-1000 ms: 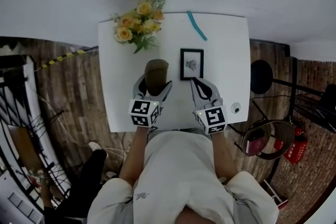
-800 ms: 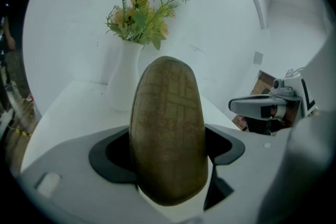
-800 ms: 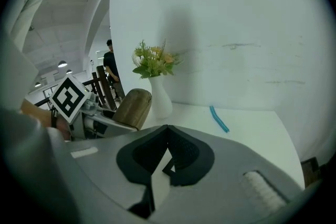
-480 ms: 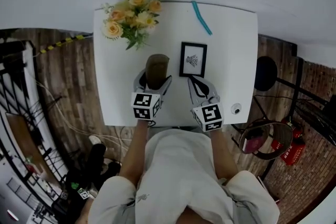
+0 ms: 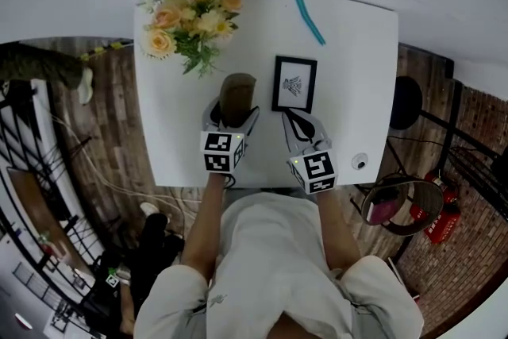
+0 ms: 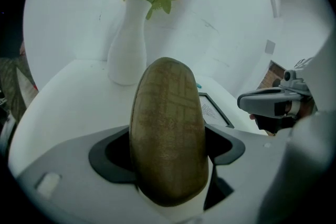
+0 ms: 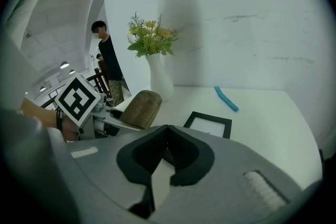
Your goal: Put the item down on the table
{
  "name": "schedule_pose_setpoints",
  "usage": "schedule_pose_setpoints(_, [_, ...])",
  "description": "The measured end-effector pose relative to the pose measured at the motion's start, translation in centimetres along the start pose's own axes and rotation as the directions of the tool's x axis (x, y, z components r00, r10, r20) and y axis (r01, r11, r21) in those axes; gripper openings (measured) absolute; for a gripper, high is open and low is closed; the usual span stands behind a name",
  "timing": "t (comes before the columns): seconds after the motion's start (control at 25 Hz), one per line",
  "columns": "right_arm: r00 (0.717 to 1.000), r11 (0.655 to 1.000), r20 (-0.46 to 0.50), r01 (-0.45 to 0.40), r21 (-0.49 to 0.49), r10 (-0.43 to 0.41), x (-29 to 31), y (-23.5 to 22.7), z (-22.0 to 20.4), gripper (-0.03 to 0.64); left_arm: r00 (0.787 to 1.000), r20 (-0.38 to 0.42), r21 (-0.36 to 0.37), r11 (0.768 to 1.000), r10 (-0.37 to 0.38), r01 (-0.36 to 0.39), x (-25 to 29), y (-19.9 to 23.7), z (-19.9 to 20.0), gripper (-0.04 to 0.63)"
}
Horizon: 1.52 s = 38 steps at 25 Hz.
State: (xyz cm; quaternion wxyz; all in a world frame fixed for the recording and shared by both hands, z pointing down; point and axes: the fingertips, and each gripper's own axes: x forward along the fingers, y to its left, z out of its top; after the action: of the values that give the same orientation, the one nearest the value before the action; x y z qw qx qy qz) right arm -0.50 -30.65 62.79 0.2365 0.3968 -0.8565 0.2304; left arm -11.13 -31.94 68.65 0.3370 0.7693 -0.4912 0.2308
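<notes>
Your left gripper [image 5: 232, 121] pinches the brown wooden item [image 5: 236, 95] near the table's [image 5: 349, 75] front edge, beside the picture frame [image 5: 294, 83]; it's possibly not touching down yet. Lower it straight, then spread the jaws. Right gripper [image 5: 300, 127] is pressed together, empty.

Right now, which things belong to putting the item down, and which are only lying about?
Job: brown oval item, left gripper shut on it, table.
Lying about: flower vase, picture frame, blue stick, right gripper (shut, empty).
</notes>
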Motion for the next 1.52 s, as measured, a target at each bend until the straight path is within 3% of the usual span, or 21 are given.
schedule_pose_setpoints(0.84, [1.000,1.000,-0.011,-0.005,0.016,0.005,0.7,0.1,-0.2,0.005,0.999,-0.044,0.021,1.000,0.010,-0.010,1.1,0.2,-1.0,0.423])
schedule_pose_setpoints(1.52, [1.000,1.000,0.021,0.014,0.001,-0.014,-0.2,0.7,0.1,0.005,0.998,0.033,0.058,0.996,0.060,-0.062,-0.7,1.1,0.3,0.488])
